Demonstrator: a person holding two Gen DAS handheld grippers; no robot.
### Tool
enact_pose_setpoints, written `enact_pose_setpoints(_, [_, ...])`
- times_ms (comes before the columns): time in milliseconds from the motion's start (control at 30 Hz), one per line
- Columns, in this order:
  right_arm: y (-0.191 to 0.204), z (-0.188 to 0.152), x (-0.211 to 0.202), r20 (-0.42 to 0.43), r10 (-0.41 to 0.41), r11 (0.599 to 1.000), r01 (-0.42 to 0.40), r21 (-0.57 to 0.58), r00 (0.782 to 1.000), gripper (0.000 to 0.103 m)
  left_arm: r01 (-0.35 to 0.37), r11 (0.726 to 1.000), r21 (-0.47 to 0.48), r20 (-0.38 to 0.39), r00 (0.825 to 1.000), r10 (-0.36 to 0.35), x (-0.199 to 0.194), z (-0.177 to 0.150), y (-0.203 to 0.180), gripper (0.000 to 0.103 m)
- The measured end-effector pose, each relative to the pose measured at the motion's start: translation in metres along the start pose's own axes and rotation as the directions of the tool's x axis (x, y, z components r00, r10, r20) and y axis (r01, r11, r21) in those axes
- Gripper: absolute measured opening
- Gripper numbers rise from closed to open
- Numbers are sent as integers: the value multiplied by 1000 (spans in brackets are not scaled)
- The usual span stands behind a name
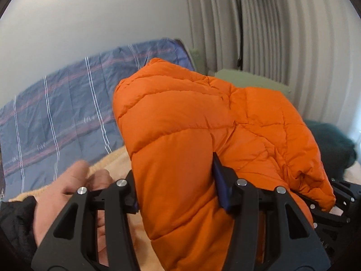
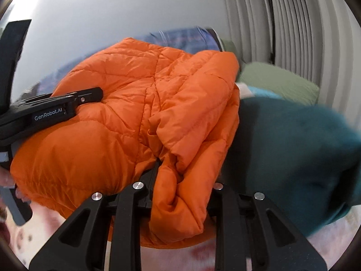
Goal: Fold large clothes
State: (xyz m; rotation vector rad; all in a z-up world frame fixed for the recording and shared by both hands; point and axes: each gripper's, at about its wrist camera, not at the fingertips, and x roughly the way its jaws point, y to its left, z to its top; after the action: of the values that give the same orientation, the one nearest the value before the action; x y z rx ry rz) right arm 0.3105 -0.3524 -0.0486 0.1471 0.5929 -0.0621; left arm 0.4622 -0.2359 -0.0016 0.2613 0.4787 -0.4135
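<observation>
An orange quilted puffer jacket (image 1: 191,122) is bunched up and lifted over the bed. My left gripper (image 1: 178,187) is shut on a thick fold of it; one blue pad (image 1: 220,180) presses into the fabric. In the right wrist view the jacket (image 2: 140,113) fills the middle, and my right gripper (image 2: 180,187) is shut on a hanging fold of it. The left gripper's black body (image 2: 49,108) shows at the left, against the jacket. The right gripper's body (image 1: 338,203) shows at the left wrist view's right edge.
A blue striped bedspread (image 1: 56,113) covers the bed behind. A peach blanket (image 1: 115,164) lies under the jacket. A dark teal garment (image 2: 293,153) lies to the right, a green pillow (image 2: 277,81) behind it. Pleated white curtains (image 1: 282,33) and a black lamp pole (image 1: 241,33) stand at the back.
</observation>
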Motion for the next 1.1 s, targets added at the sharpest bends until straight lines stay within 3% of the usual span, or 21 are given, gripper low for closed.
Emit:
enact_pose_setpoints(100, [14, -18, 36, -76, -100, 991, 93, -92, 992, 26, -80, 997, -1, -99, 992, 79, 57, -27, 7, 62])
enact_pose_setpoints(167, [14, -26, 50, -127, -108, 990, 96, -99, 986, 29, -166, 986, 15, -177, 970, 166, 93, -59, 7, 65])
enact_pose_setpoints(233, [12, -29, 46, -132, -94, 993, 83, -87, 987, 31, -185, 982, -30, -128, 975, 179, 91, -75, 14, 65])
enact_pose_setpoints(300, [11, -34, 45, -129, -85, 993, 73, -92, 988, 33, -174, 983, -49, -137, 976, 166, 88, -75, 18, 66])
enact_pose_setpoints(467, [6, -29, 47, -130, -79, 993, 67, -94, 988, 33, -241, 970, 37, -140, 960, 244, 80, -73, 10, 72])
enact_pose_setpoints(600, [11, -28, 50, -130, -71, 994, 58, -96, 989, 38, -257, 966, 10, -150, 955, 256, 61, -72, 13, 83])
enact_pose_setpoints(733, [11, -27, 50, -130, -71, 993, 58, -102, 989, 41, -238, 971, -25, -150, 961, 231, 30, -76, 17, 90])
enact_pose_setpoints(867, [9, -26, 47, -138, -51, 995, 38, -95, 989, 43, -233, 972, -10, -151, 962, 229, -13, -90, 16, 93])
enact_pose_setpoints(967, [1, -23, 34, -203, 8, 999, -18, -46, 979, 45, -218, 976, 19, -157, 963, 218, -49, -105, 15, 94])
enact_pose_setpoints(1067, [-8, -28, 0, -222, 73, 997, -69, 28, 972, 57, -194, 981, 21, -154, 969, 195, -85, -122, 16, 94])
enact_pose_setpoints(1100, [-11, -34, -18, -222, 75, 997, -68, 39, 972, 72, -183, 983, 6, -152, 971, 182, -97, -127, 18, 94])
